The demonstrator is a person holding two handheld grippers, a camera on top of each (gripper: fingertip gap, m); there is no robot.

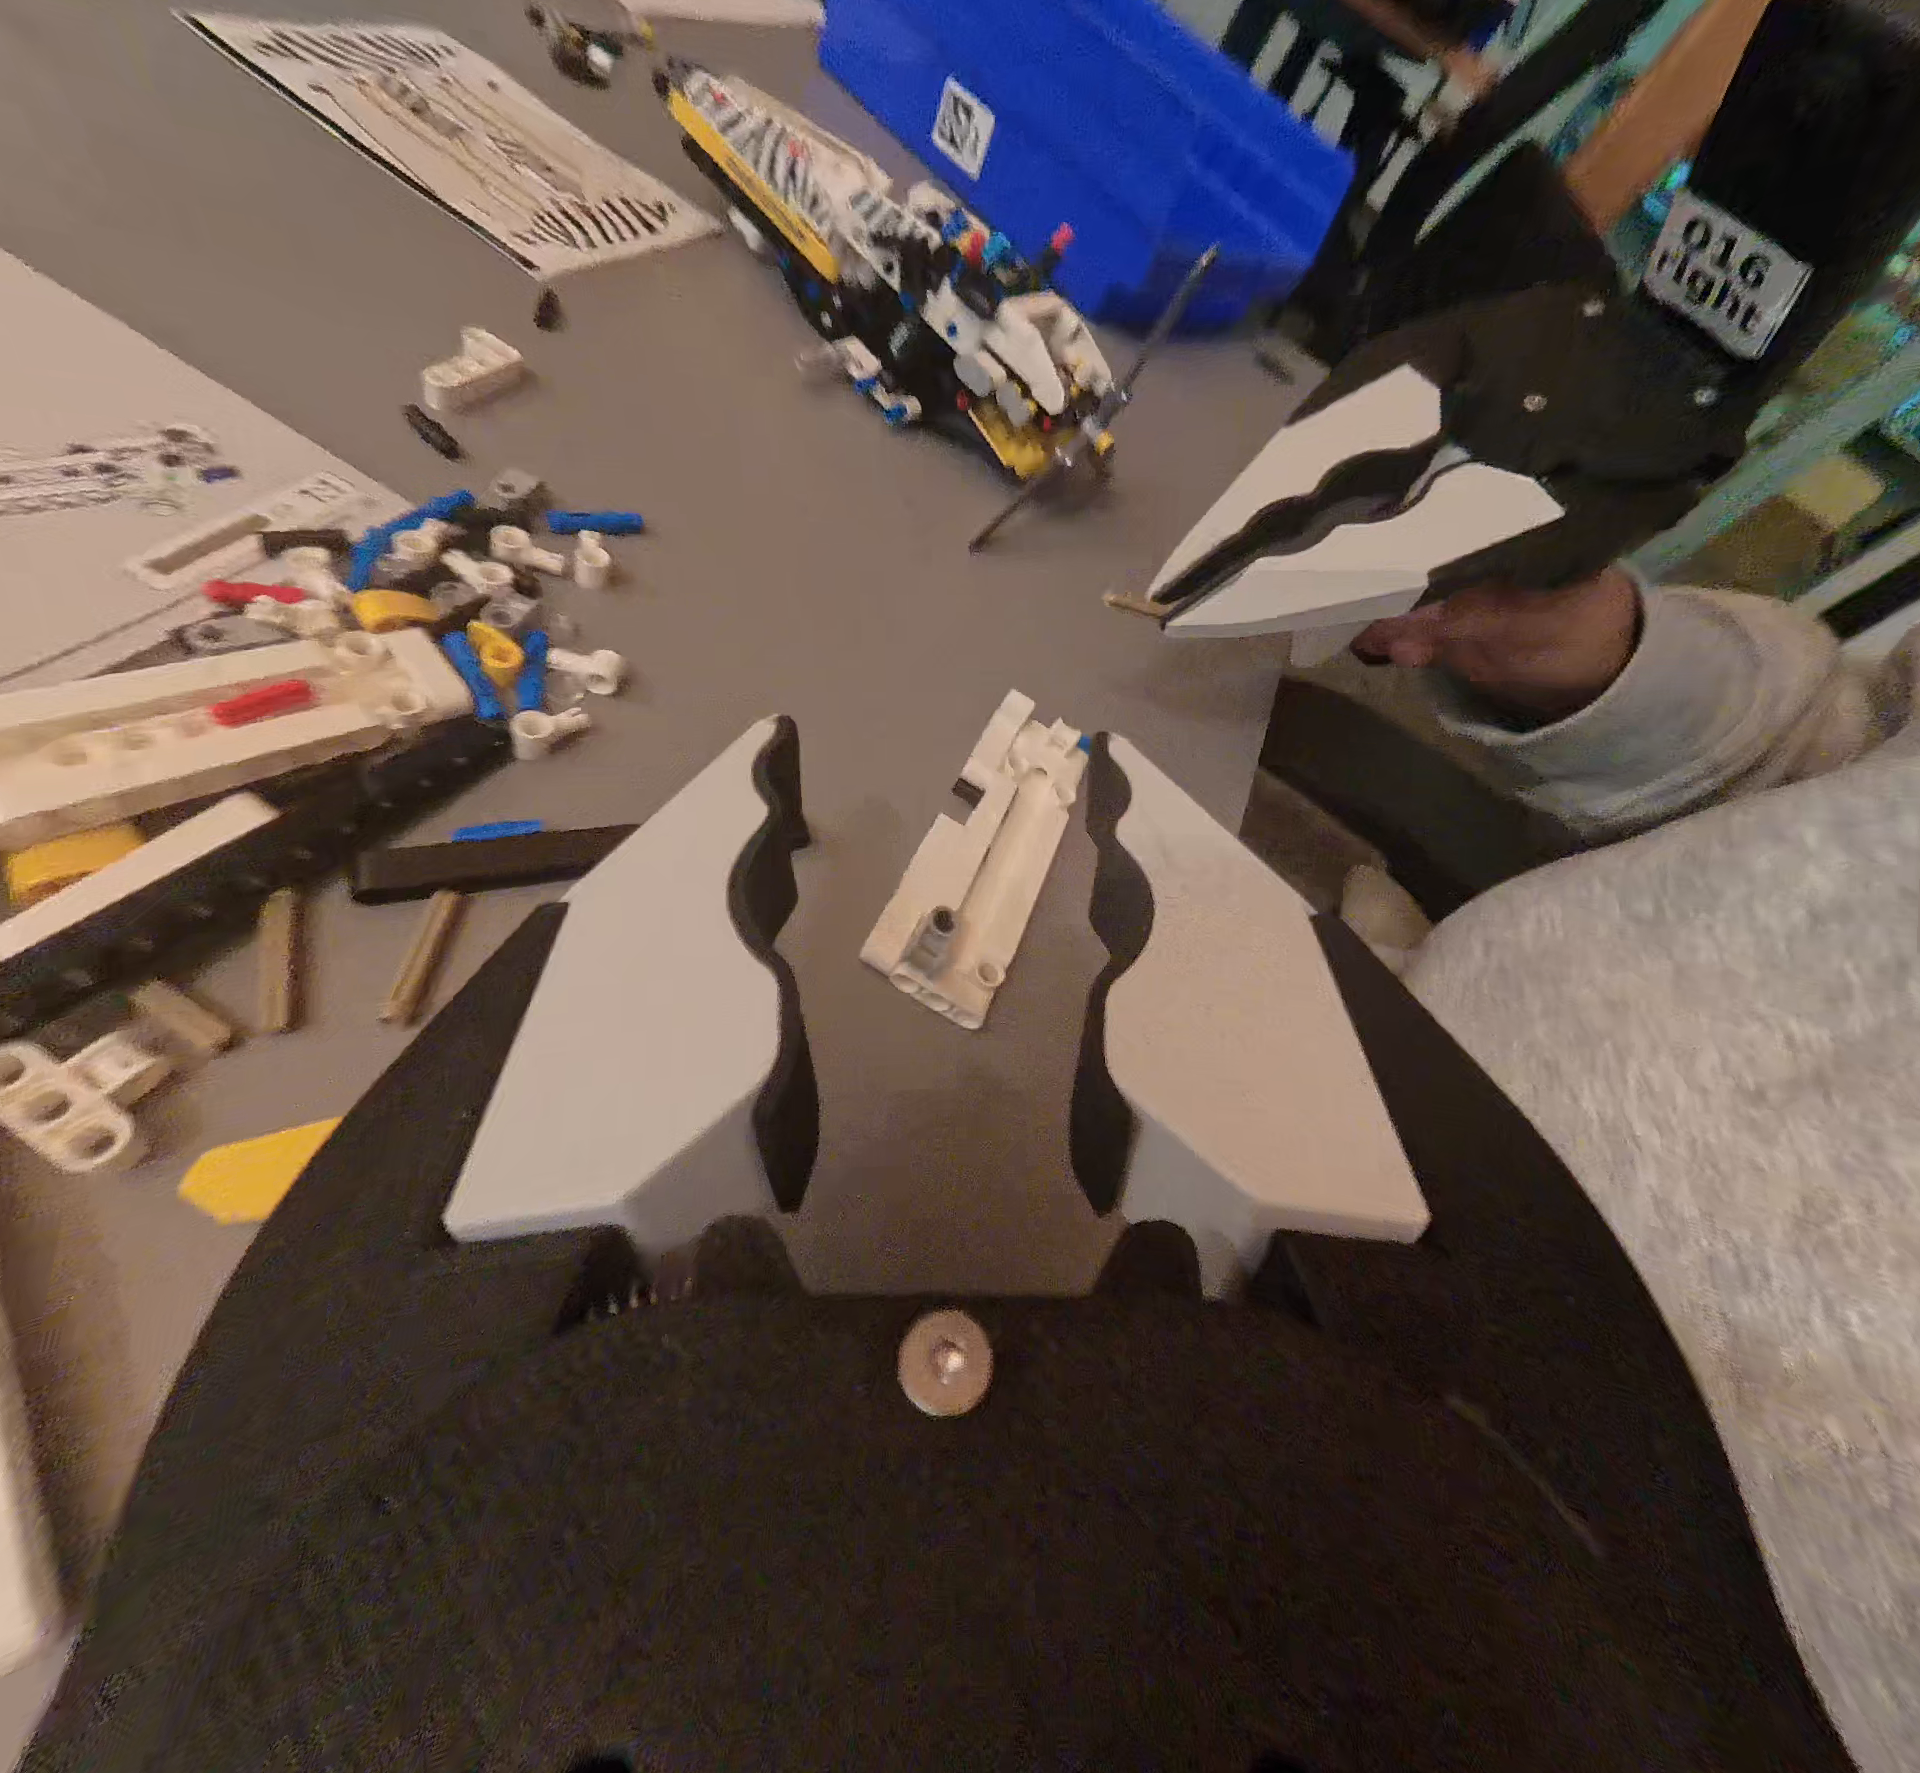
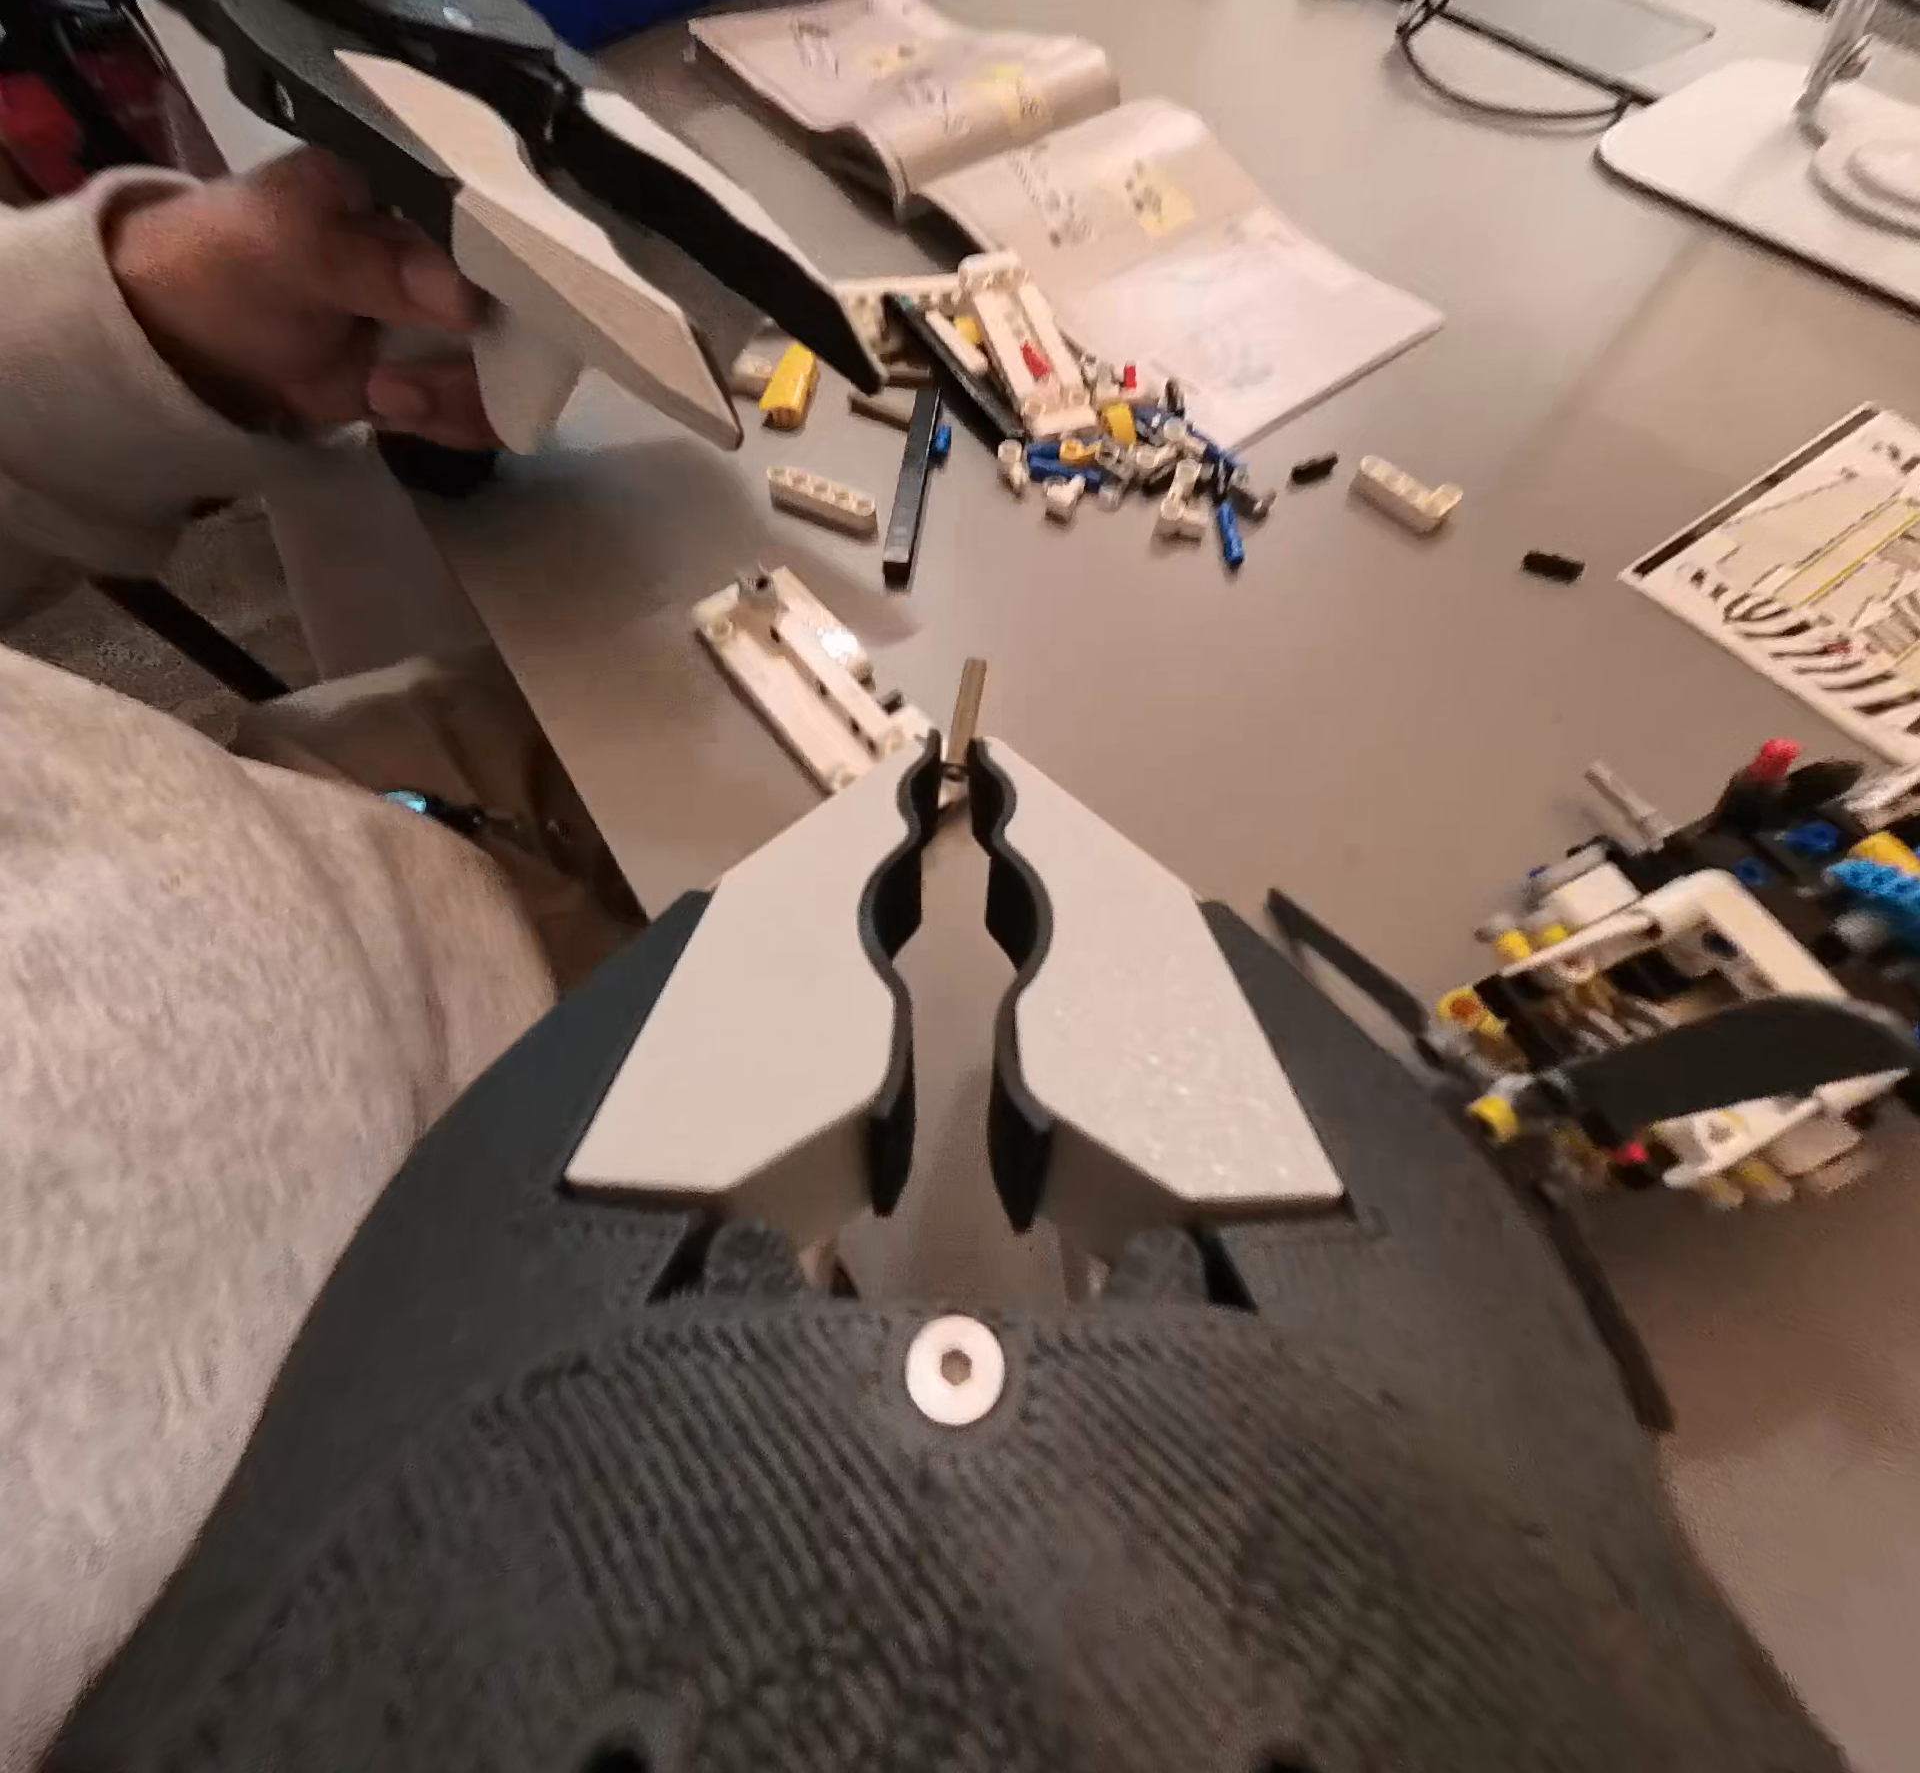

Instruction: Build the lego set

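Observation:
A small white lego sub-assembly (image 1: 971,876) lies on the grey table between the open fingers of my left gripper (image 1: 940,747), which hovers above it, empty. It also shows in the right wrist view (image 2: 805,674). My right gripper (image 2: 948,755) is shut on a short tan axle pin (image 2: 966,710) that sticks out past the fingertips; it also shows in the left wrist view (image 1: 1169,606) with the pin (image 1: 1127,603). The part-built model (image 1: 914,279), white, black and yellow, lies farther back; it also shows in the right wrist view (image 2: 1683,996).
A pile of loose bricks (image 1: 457,591) and long white and black beams (image 1: 208,736) lie at the left. Instruction booklets (image 2: 1049,165), a sticker sheet (image 1: 447,123) and a blue bin (image 1: 1060,92) sit behind. The table edge (image 1: 1262,757) and a person's sleeve (image 1: 1683,705) are at the right. The left gripper's tips are roughly 9 centimeters from the right gripper's.

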